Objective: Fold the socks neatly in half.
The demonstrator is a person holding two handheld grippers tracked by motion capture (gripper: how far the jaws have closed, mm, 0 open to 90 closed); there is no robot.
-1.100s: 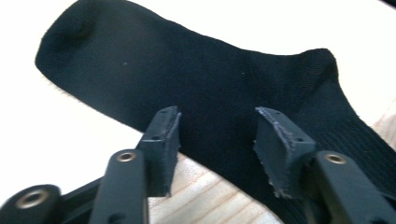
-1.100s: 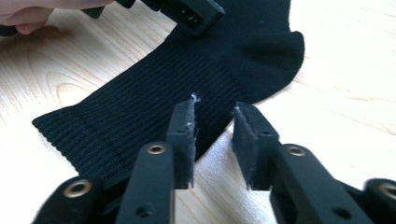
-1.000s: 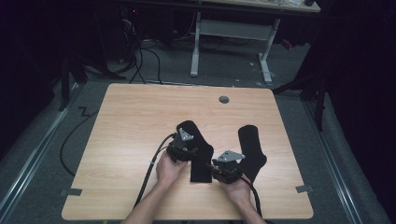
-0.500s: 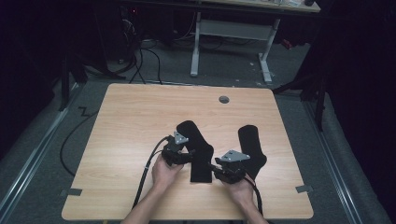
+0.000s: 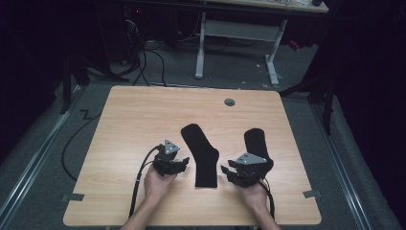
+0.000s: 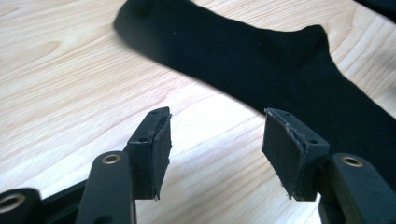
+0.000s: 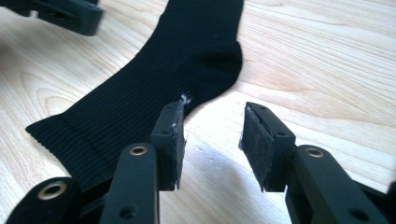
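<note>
Nearest the counter's point(image 5: 119, 143) front edge, the left gripper point(image 5: 178, 165) and right gripper point(image 5: 230, 173) sit low over the wood, each with its fingers released and nothing between them; the right gripper's have just been opening. Between the two grippers lies the middle sock point(image 5: 201, 153), flat, its cuff end just beside both sets of fingers and its toe pointing away. Bare wood shows between the left fingers point(image 6: 154, 140). A second sock point(image 5: 256, 141) lies just beyond the right gripper. Beyond the fingers, open counter runs to a grey grommet point(image 5: 230, 102) near the far edge.
</note>
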